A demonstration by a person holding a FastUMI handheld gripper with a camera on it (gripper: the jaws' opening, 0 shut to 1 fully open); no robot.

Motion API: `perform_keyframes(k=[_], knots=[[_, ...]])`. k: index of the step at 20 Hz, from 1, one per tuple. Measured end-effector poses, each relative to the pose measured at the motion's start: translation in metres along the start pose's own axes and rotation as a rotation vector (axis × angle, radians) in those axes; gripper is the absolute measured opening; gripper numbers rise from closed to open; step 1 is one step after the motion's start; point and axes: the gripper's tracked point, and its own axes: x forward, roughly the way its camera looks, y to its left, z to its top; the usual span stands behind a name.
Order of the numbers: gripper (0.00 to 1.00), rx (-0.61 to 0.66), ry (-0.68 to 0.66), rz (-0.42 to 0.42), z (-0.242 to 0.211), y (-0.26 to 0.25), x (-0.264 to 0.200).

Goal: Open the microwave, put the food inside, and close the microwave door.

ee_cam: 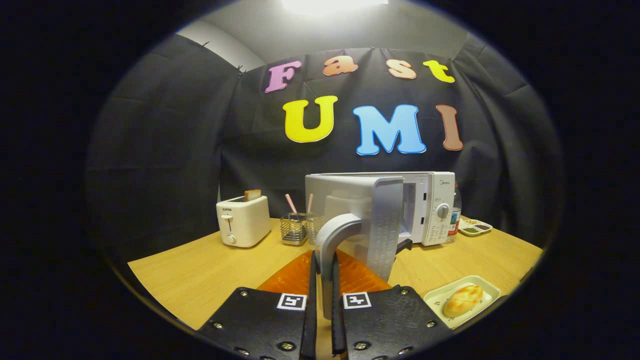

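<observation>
Microwave (430, 207) door (372, 225) is swung wide open toward us, so step one looks basically done. Our gripper (324, 295) has its fingers pinched on the door handle (332, 245), which sits right between them. The bread roll (463, 300) is on its tray (487, 285) on the table (200, 270), just beside the fingers, so we reckon loading the food and closing up are left.

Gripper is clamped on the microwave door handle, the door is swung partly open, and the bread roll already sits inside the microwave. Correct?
Not quite. The gripper is shut on the door handle and the door of the microwave is swung open, but the roll is not inside: the gripper view shows it on a tray on the table, beside the fingers.
</observation>
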Motion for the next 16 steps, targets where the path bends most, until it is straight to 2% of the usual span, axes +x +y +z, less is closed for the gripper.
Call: perform_keyframes(k=[10,12,16], knots=[[0.12,-0.081,-0.093,-0.255,0.0,0.082,0.009],[0.12,-0.084,-0.084,-0.271,-0.002,0.092,0.011],[0.14,-0.088,-0.07,-0.227,-0.001,0.096,0.002]])
